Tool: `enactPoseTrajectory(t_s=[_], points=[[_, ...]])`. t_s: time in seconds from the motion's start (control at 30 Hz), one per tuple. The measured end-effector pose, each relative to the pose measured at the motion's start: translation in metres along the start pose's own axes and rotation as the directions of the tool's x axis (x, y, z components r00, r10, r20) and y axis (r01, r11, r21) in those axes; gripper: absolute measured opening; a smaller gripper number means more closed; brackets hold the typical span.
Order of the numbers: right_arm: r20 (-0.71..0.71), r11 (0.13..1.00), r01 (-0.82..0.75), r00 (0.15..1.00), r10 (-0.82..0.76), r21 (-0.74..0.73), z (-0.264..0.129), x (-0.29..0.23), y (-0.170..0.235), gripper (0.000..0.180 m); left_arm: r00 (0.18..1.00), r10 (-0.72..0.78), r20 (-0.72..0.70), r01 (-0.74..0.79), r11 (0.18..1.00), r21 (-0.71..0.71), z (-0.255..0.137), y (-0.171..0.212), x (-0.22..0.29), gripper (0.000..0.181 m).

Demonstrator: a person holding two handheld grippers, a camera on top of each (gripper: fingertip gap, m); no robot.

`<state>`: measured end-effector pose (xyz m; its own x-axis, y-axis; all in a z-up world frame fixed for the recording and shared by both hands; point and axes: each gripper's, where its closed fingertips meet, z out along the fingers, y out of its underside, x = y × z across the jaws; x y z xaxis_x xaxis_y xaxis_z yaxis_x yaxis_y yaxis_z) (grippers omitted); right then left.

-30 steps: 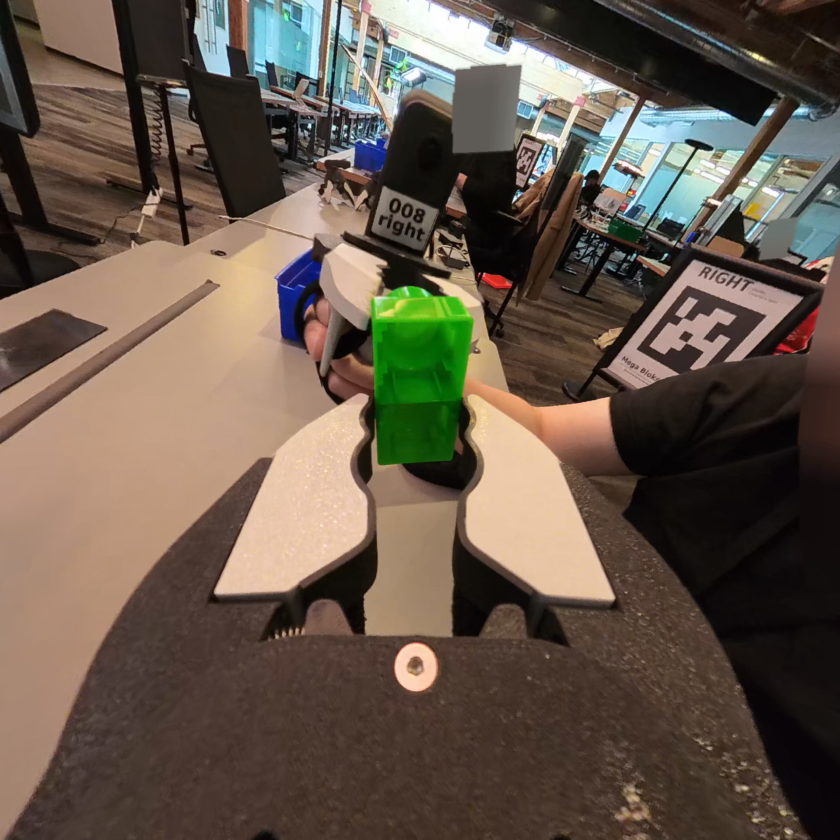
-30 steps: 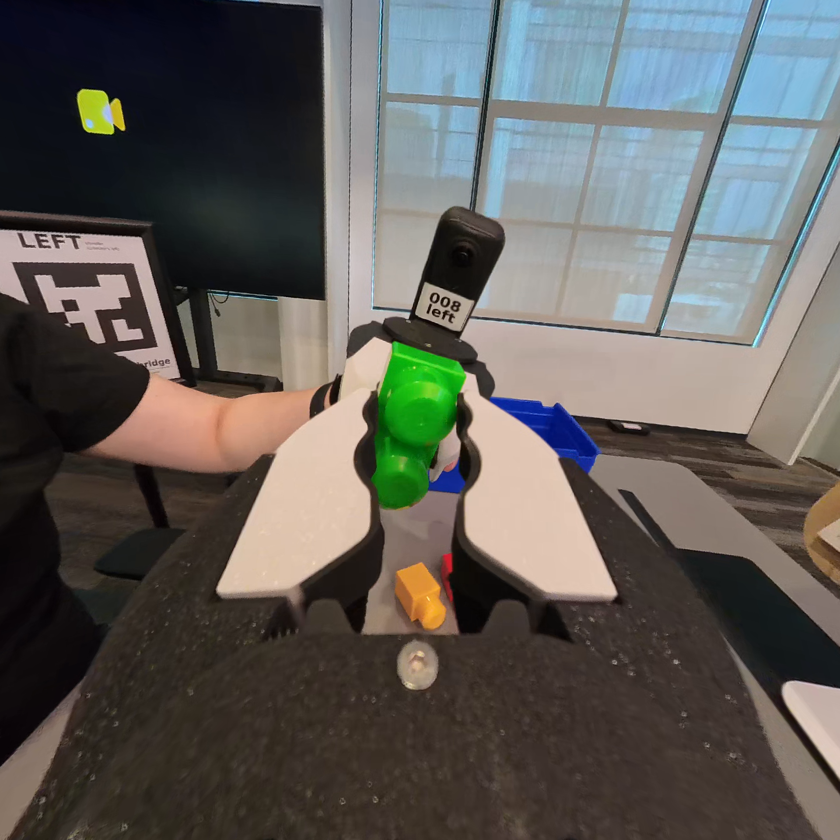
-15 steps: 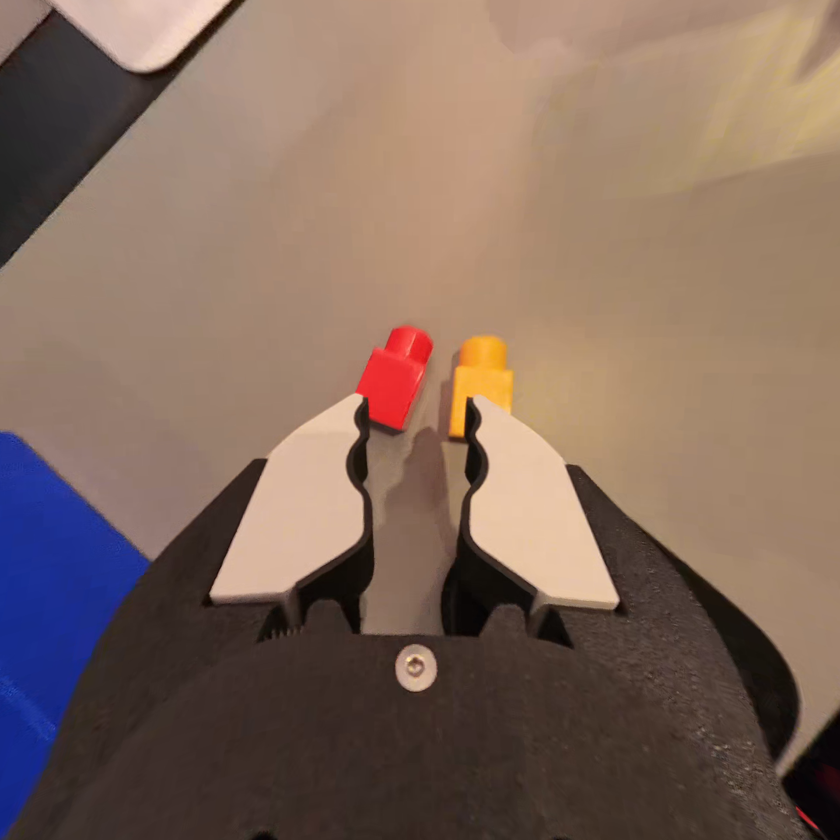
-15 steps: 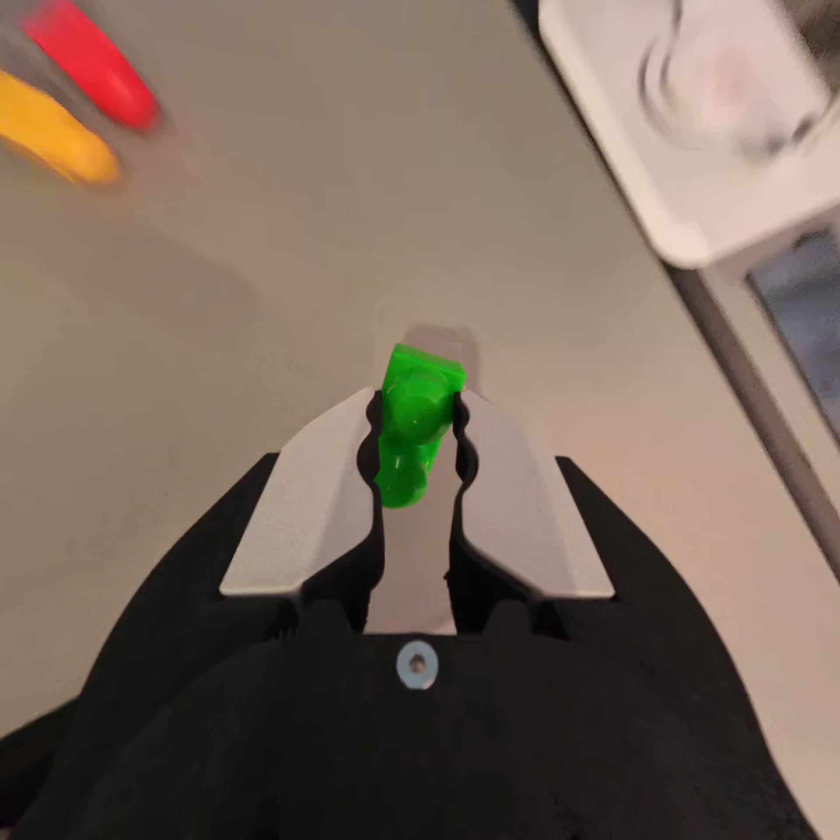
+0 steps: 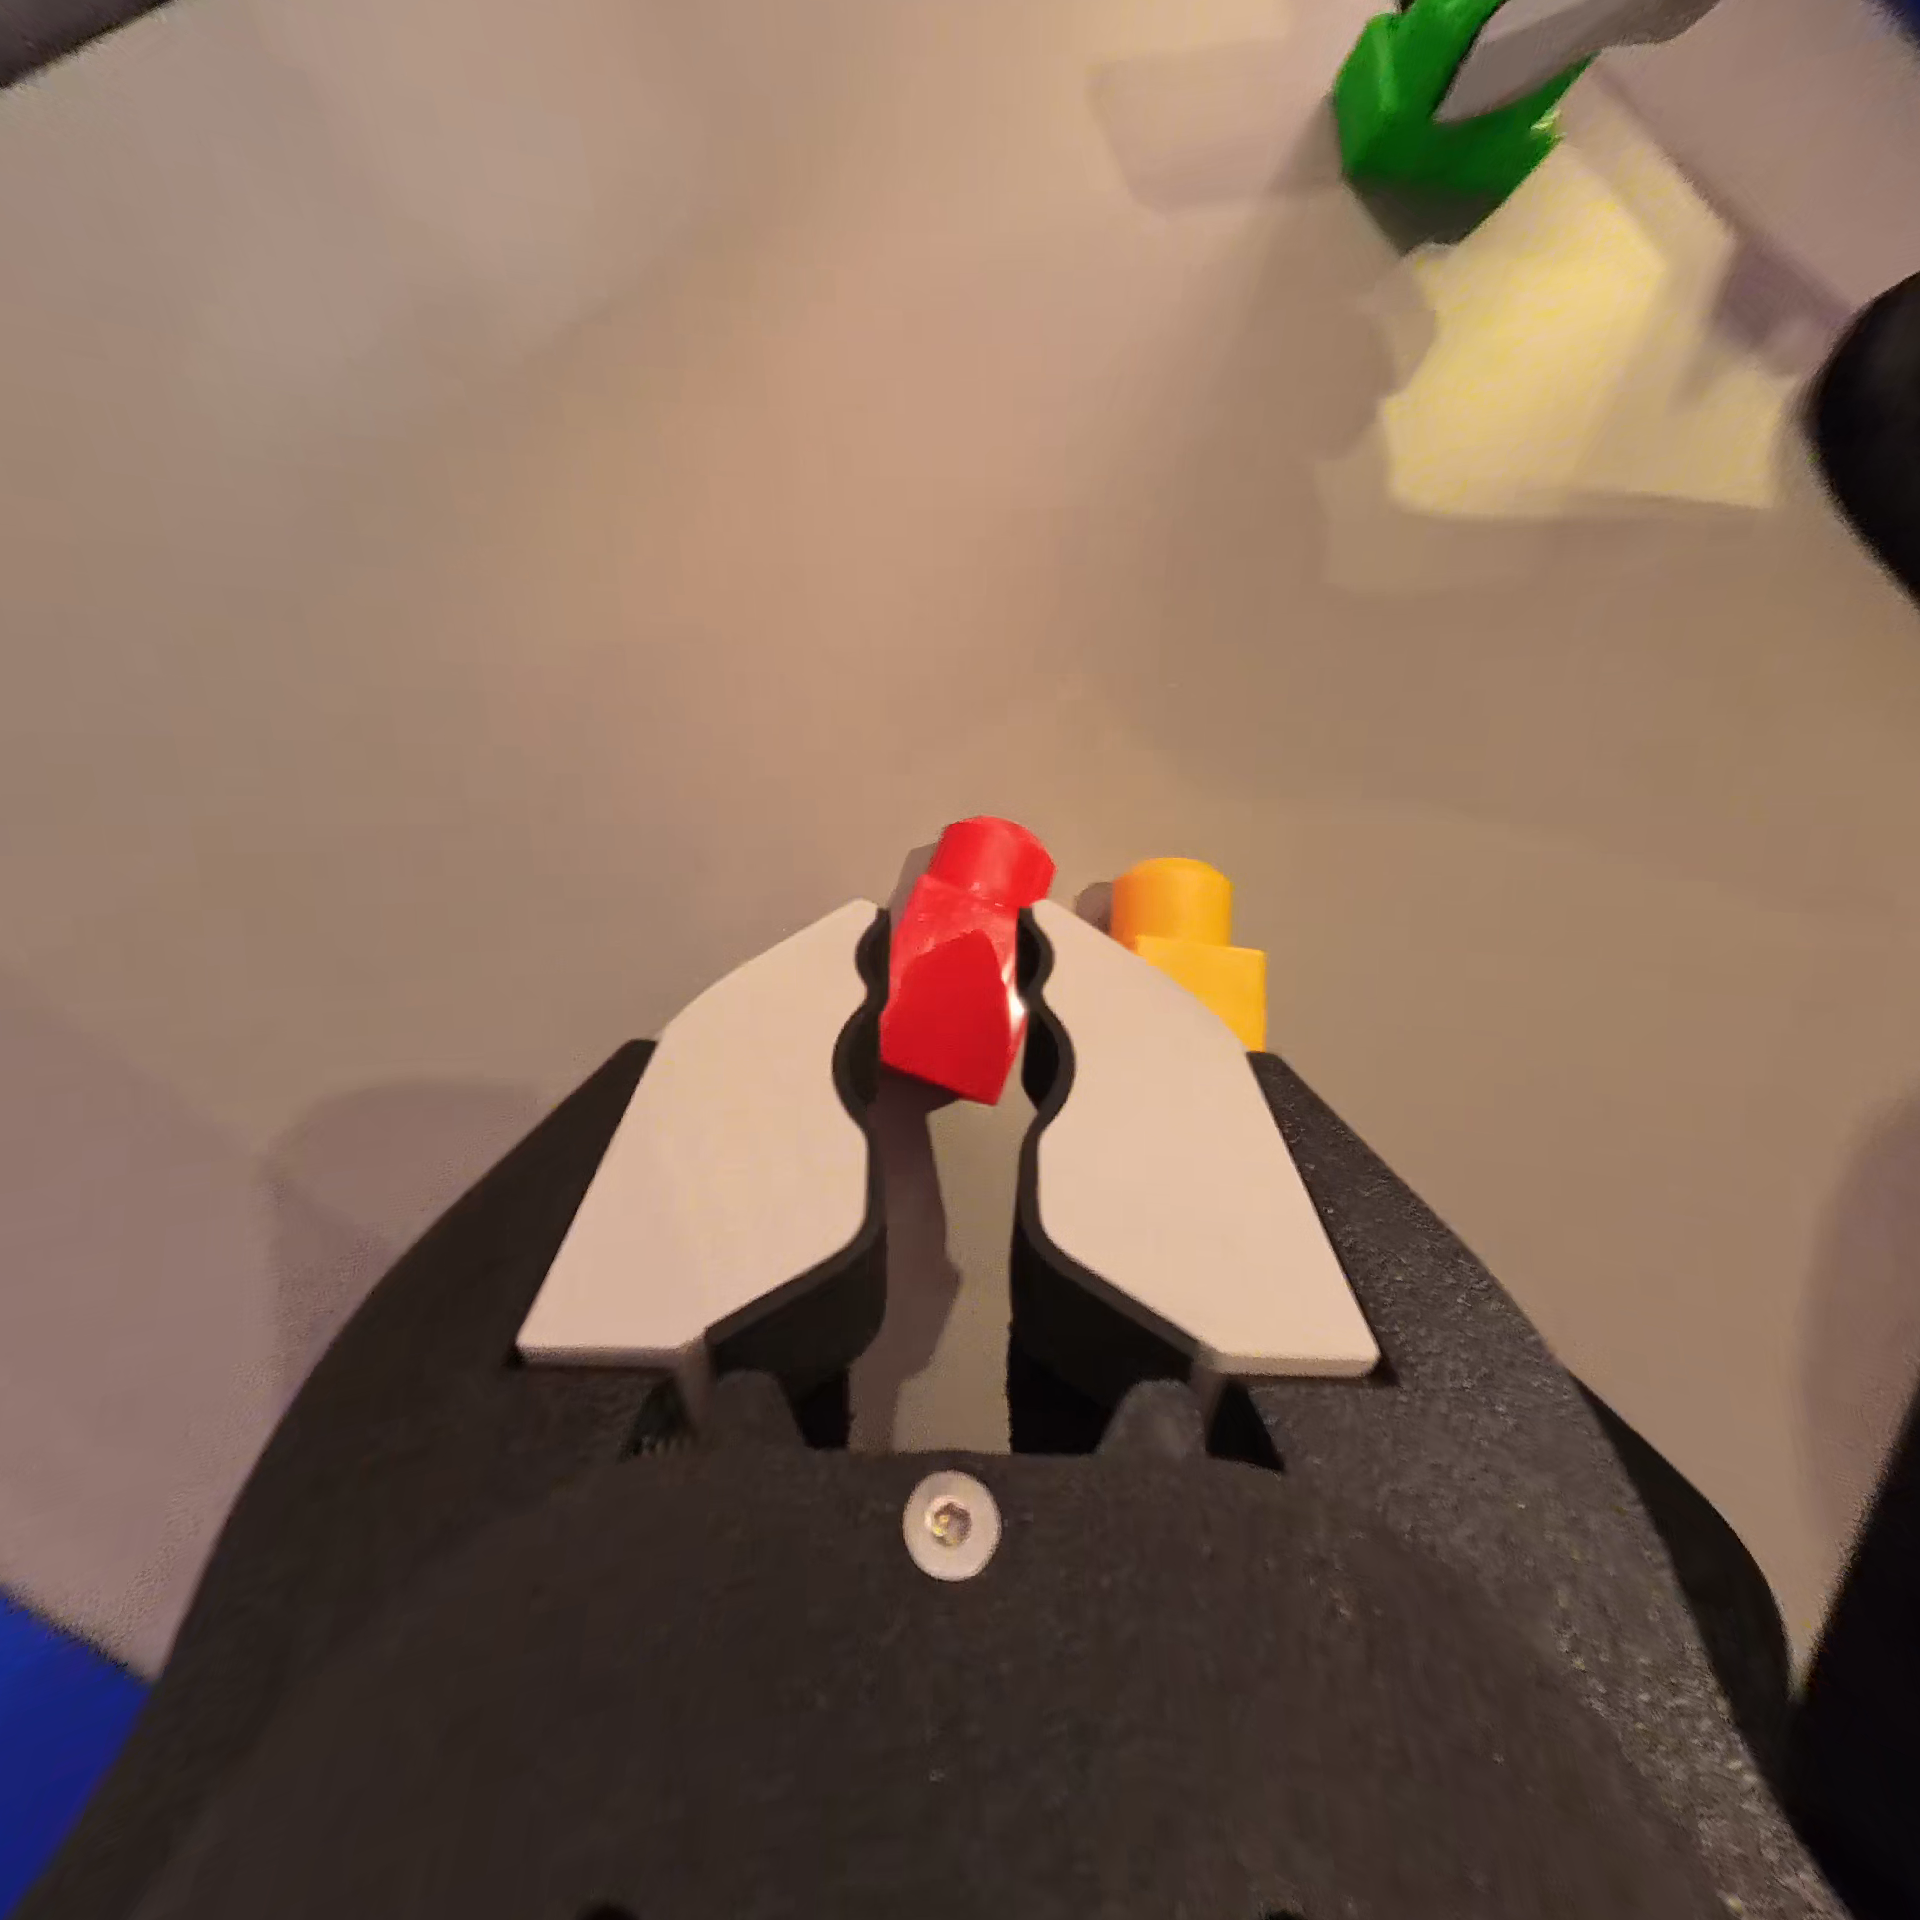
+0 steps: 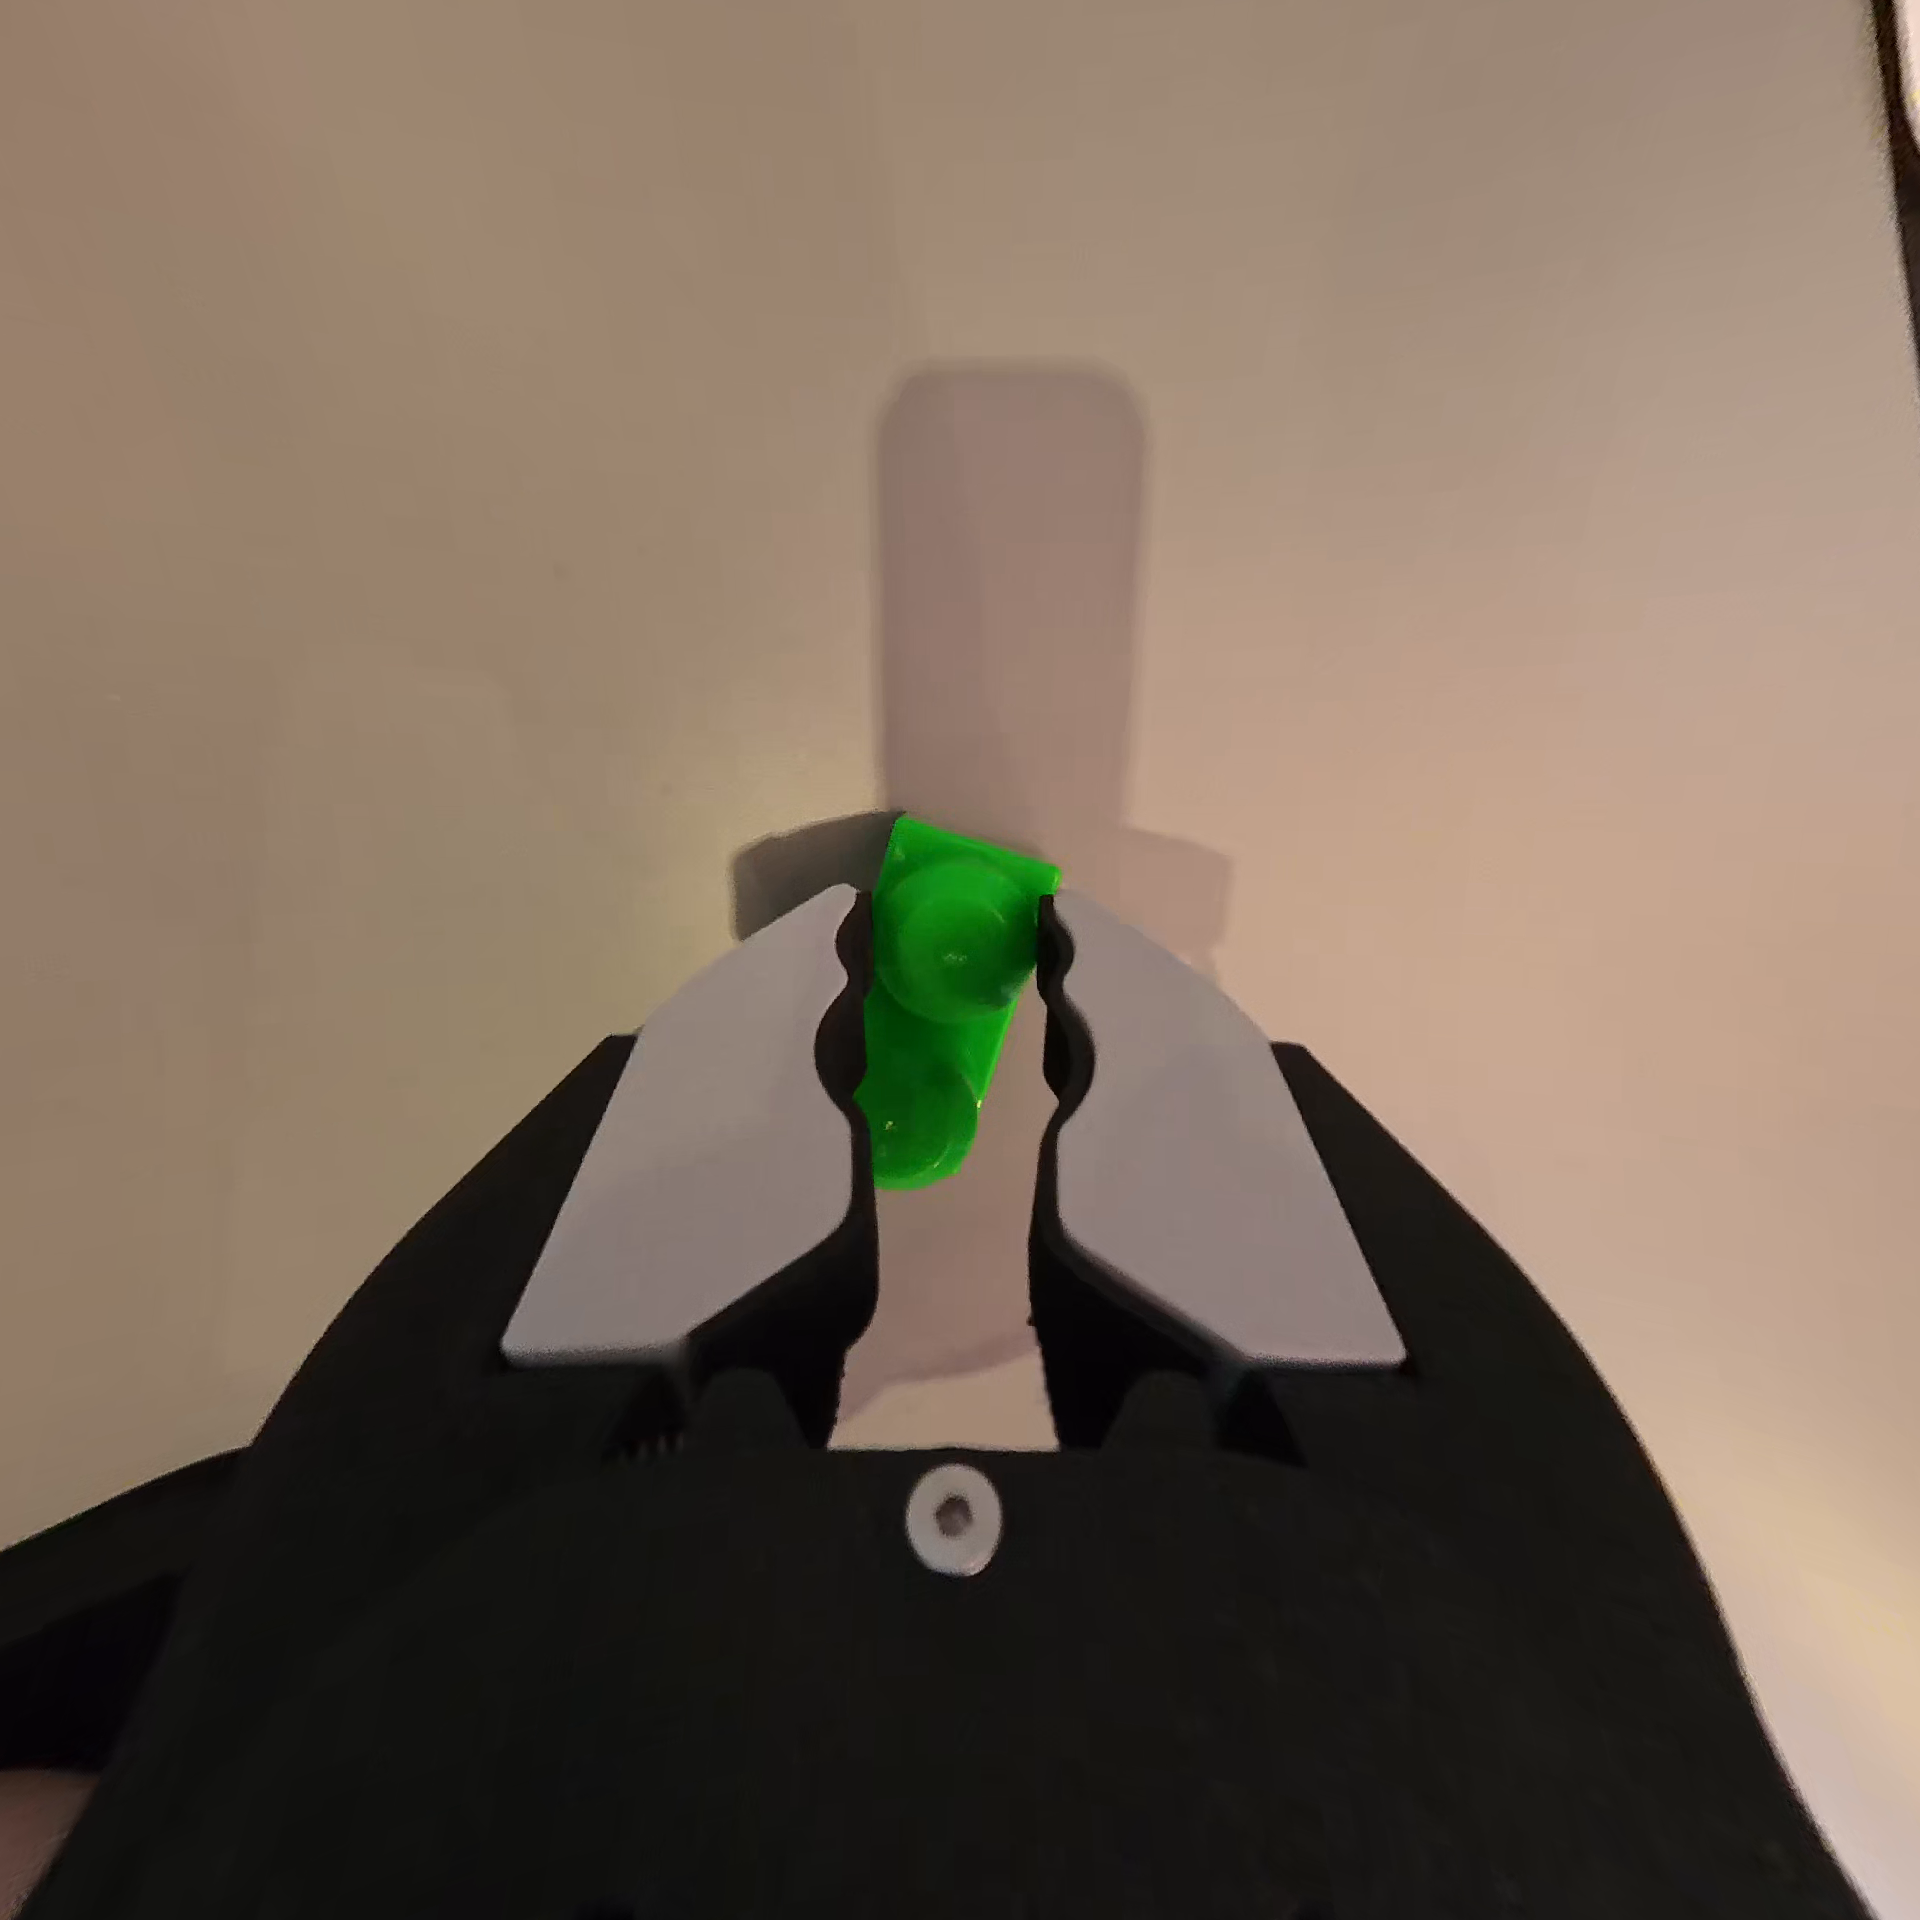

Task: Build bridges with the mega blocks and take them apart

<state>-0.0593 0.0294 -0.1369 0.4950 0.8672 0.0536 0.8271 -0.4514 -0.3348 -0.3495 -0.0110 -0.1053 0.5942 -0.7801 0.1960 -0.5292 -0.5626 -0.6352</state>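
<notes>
- Left wrist view: our left gripper is pinching the red block between its fingertips. The block sits skewed in the grip, its stud pointing forward and slightly right, its square body back toward the palm of the gripper.
- Just right of it, the orange block lies on the table, its stud pointing away from us, beside our right finger and, as far as we can tell, apart from the red block.
- Far up at the right edge we see the green block held by the tip of our right gripper, low over the table and well apart from the red and orange pair.
- The relation that matters: the green block lies ahead and to the right of the red one, so we judge that any joining means bringing the red block that way, stud first.
- Right wrist view: our right gripper is clamped on the green block, a two-stud piece. Its long axis runs along the fingers, tilted a little left at the near end, both studs facing up toward the camera.
- Its far end is close to the table; whether it touches we cannot tell. No other block shows in this view.
- We judge the left gripper the nearer one to the orange block.
</notes>
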Motion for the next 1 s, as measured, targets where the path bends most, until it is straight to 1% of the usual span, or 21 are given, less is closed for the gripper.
enactPoseTrajectory(t_s=[0.07, 0.17, 0.33, 0.4, 0.63, 0.7, 0.8, 1.0], points=[[-0.002, 1.0, -0.004, 1.0, 0.004, -0.003, 0.0, 0.001, 0.0, 0.031, 0.999, -0.003, -0.046, 0.003, 1.0, -0.015, -0.001, 0.003, 0.004, 0.023], [-0.029, 0.999, 0.001, 1.0, 0.0, 0.035, -0.003, 0.004, -0.006, 0.036, 0.998, 0.049, -0.033, -0.051, 0.998, -0.044, -0.003, 0.01, 0.0, 0.025], [-0.118, 0.993, 0.027, 0.993, -0.013, 0.116, -0.022, 0.013, -0.019, 0.056, 0.983, 0.182, -0.011, -0.182, 0.976, -0.118, -0.004, 0.021, -0.003, 0.032], [-0.147, 0.99, 0.025, 0.989, -0.004, 0.141, -0.032, 0.017, -0.02, 0.057, 0.979, 0.205, -0.023, -0.206, 0.969, -0.138, -0.003, 0.023, -0.001, 0.033], [-0.198, 0.984, 0.031, 0.98, 0.005, 0.177, -0.057, 0.022, -0.017, 0.058, 0.989, 0.127, -0.073, -0.134, 0.986, -0.097, 0.002, 0.015, 0.002, 0.029], [-0.203, 0.984, 0.034, 0.979, 0.003, 0.177, -0.059, 0.022, -0.017, 0.057, 0.992, 0.102, -0.074, -0.107, 0.991, -0.078, 0.003, 0.012, 0.0, 0.024], [-0.212, 0.986, 0.033, 0.977, 0.002, 0.161, -0.058, 0.024, -0.014, 0.056, 0.992, 0.044, -0.119, -0.051, 0.997, -0.057, 0.003, 0.01, 0.003, 0.016], [-0.209, 0.987, 0.031, 0.978, 0.003, 0.16, -0.058, 0.024, -0.013, 0.054, 0.99, 0.014, -0.14, -0.024, 0.998, -0.065, 0.002, 0.011, 0.002, 0.015]])
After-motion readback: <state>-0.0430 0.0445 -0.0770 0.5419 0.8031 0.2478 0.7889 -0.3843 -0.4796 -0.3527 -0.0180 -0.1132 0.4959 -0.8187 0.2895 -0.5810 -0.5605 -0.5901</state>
